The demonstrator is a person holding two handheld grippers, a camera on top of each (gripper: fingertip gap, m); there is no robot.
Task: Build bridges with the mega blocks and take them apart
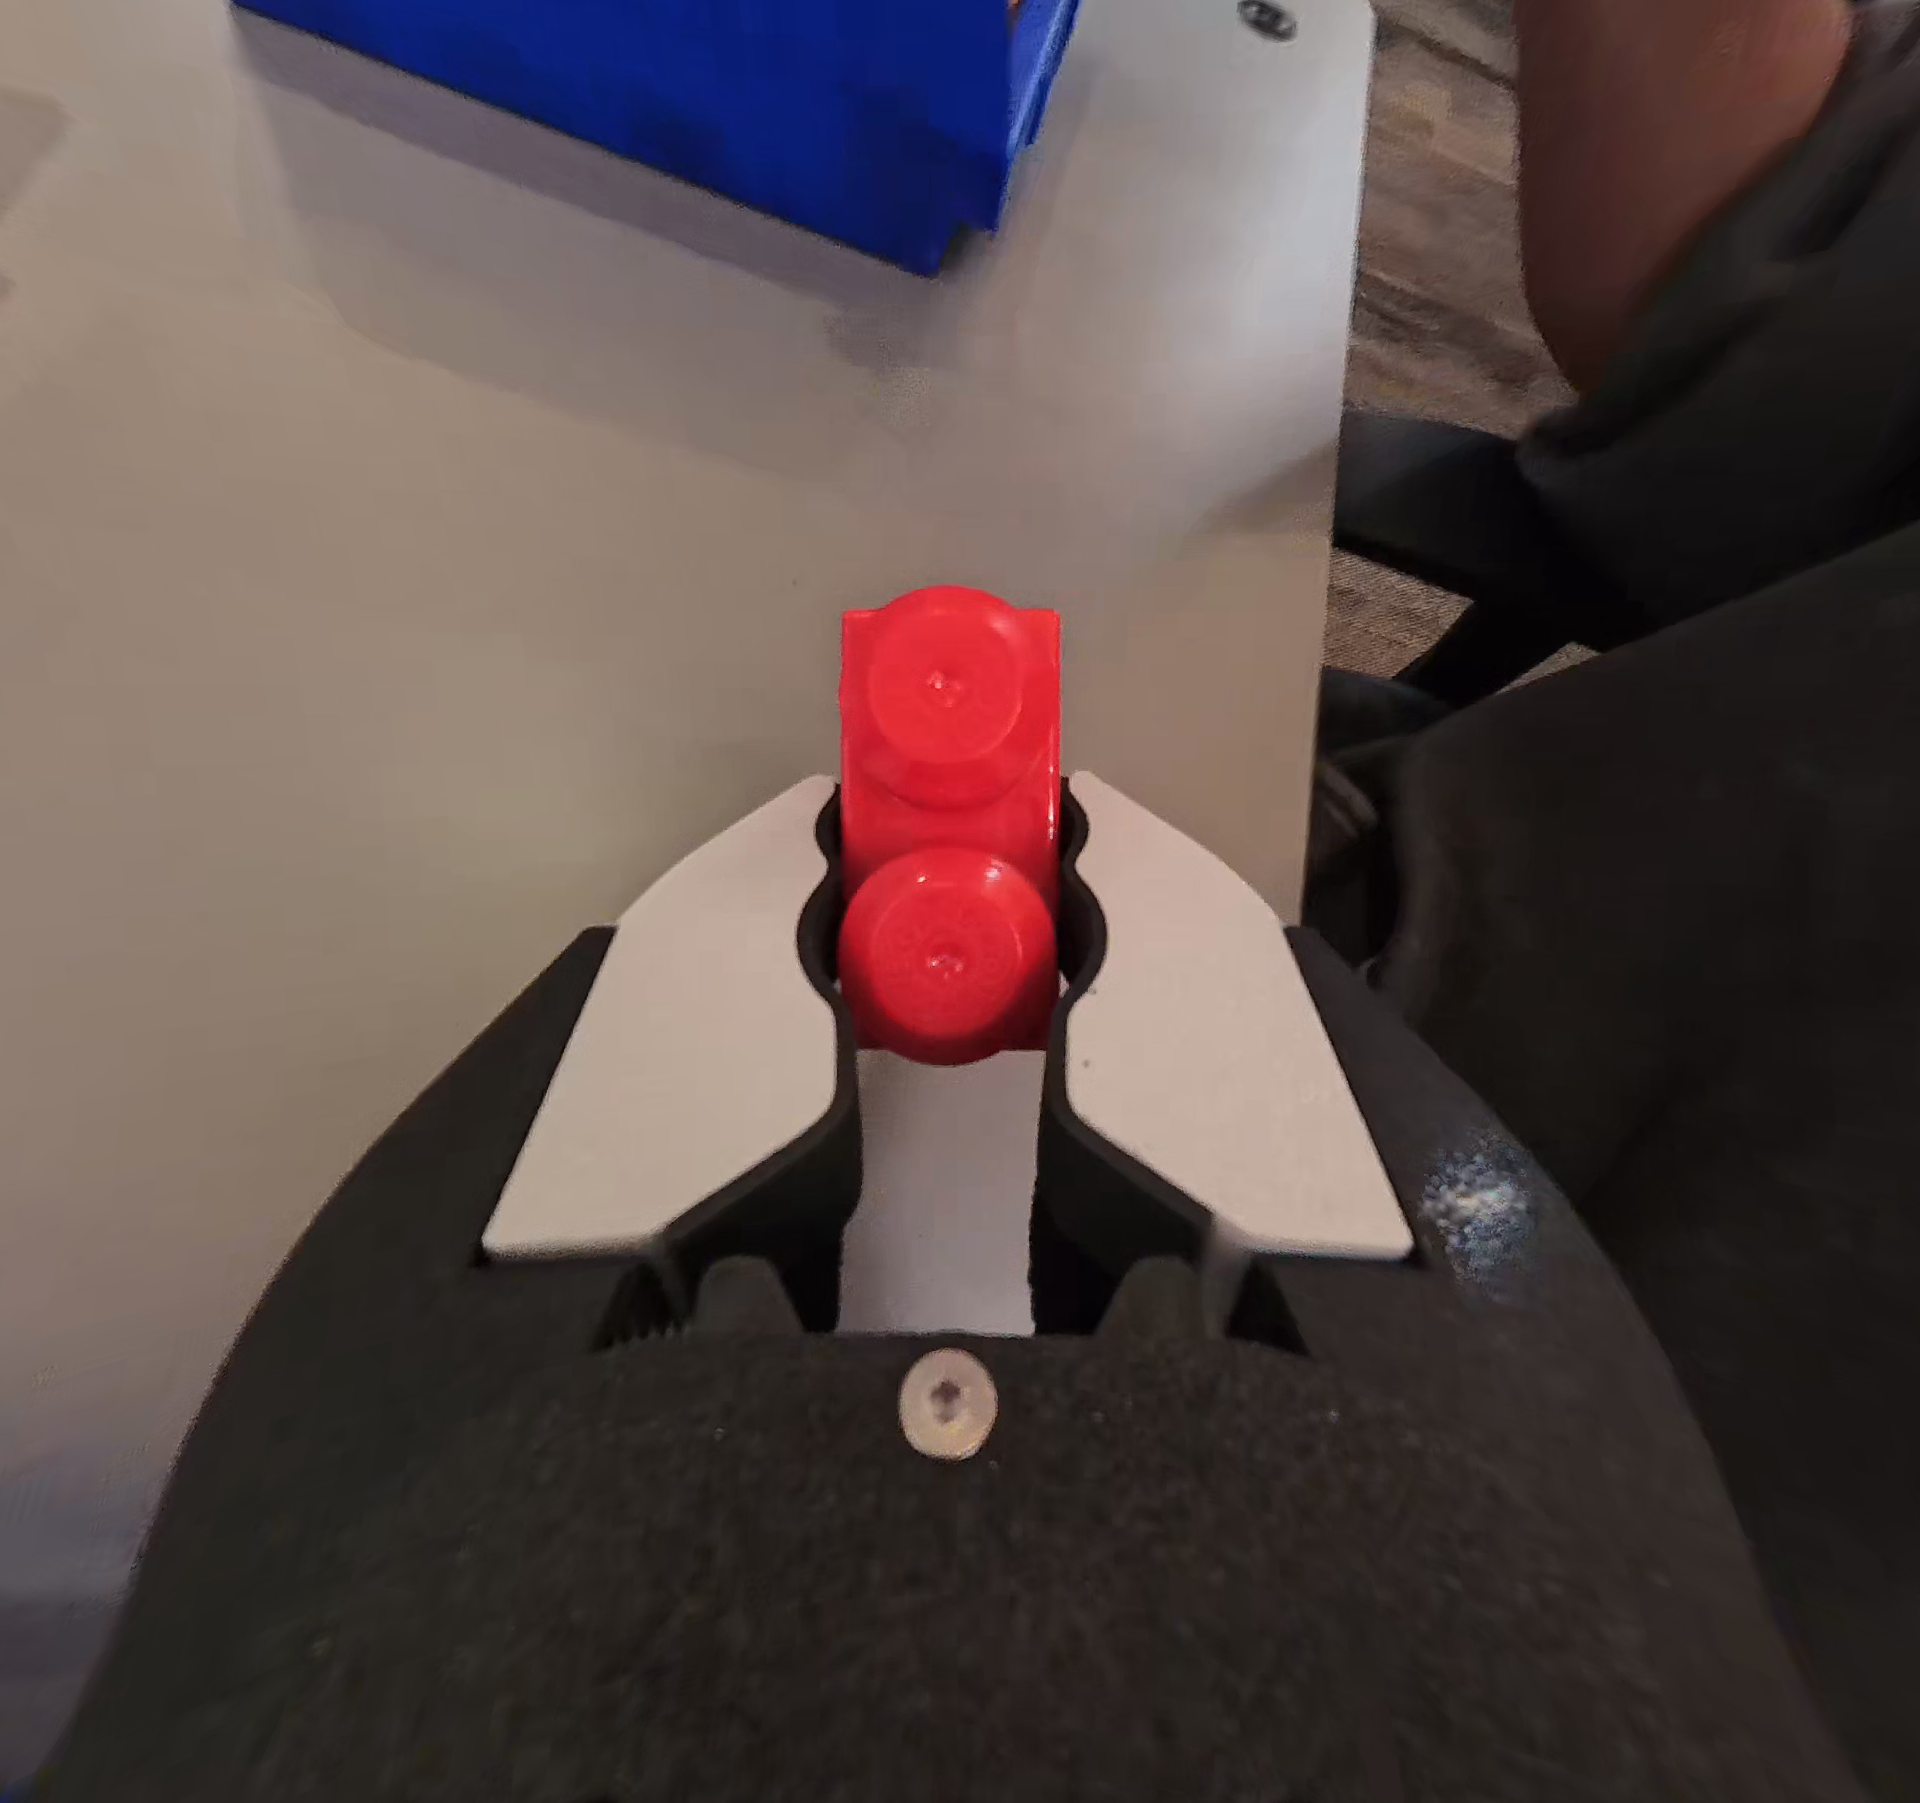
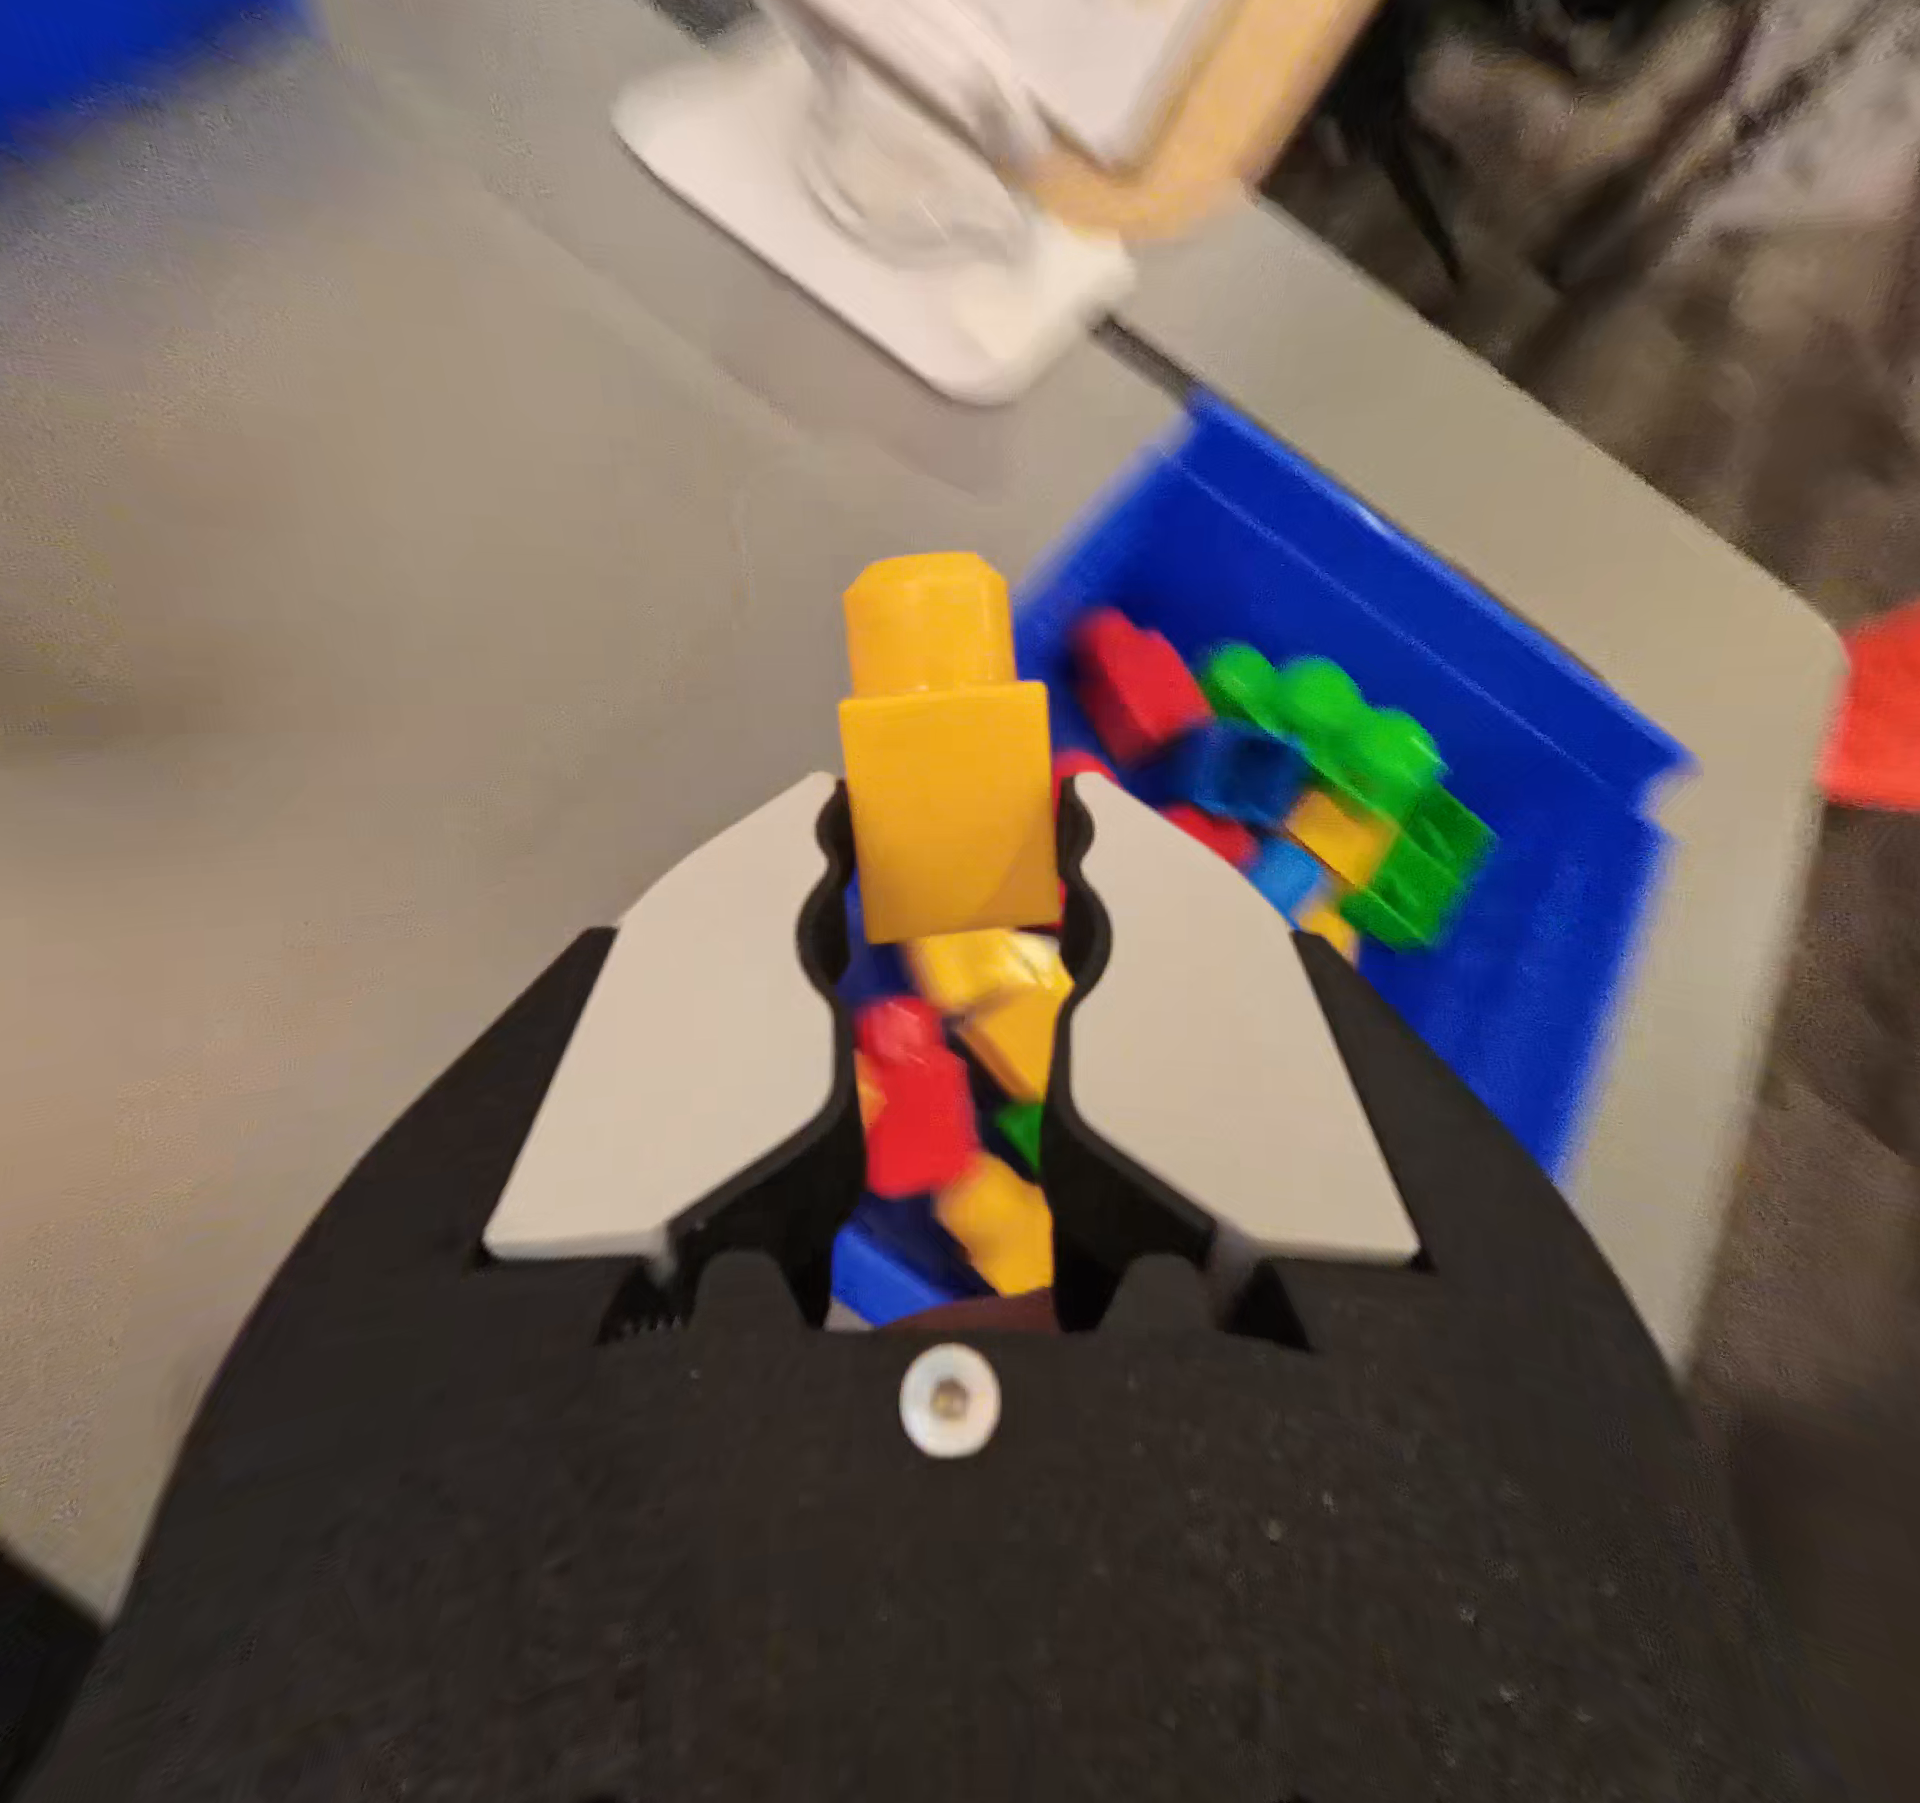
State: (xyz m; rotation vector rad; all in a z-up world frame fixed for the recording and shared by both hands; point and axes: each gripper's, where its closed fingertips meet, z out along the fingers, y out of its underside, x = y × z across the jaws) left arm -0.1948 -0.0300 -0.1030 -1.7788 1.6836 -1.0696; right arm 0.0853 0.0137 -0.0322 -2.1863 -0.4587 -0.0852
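Note:
My left gripper [image 1: 951,818] is shut on a red two-stud block [image 1: 948,745] and holds it above the grey table [image 1: 416,558], studs facing the camera. My right gripper [image 2: 951,818] is shut on a yellow one-stud block [image 2: 940,797], stud pointing away, above a blue bin [image 2: 1455,673]. The bin holds several loose red, green, yellow and blue blocks [image 2: 1320,745]. The right wrist view is blurred by motion.
A blue bin [image 1: 665,39] stands at the table's far side in the left wrist view. The table edge [image 1: 1335,465] runs on the right, with a person's arm [image 1: 1662,122] beyond it. A white stand with a box-like object [image 2: 914,226] sits behind the block bin. My hands' fingertips stand some 30 centimeters from each other.

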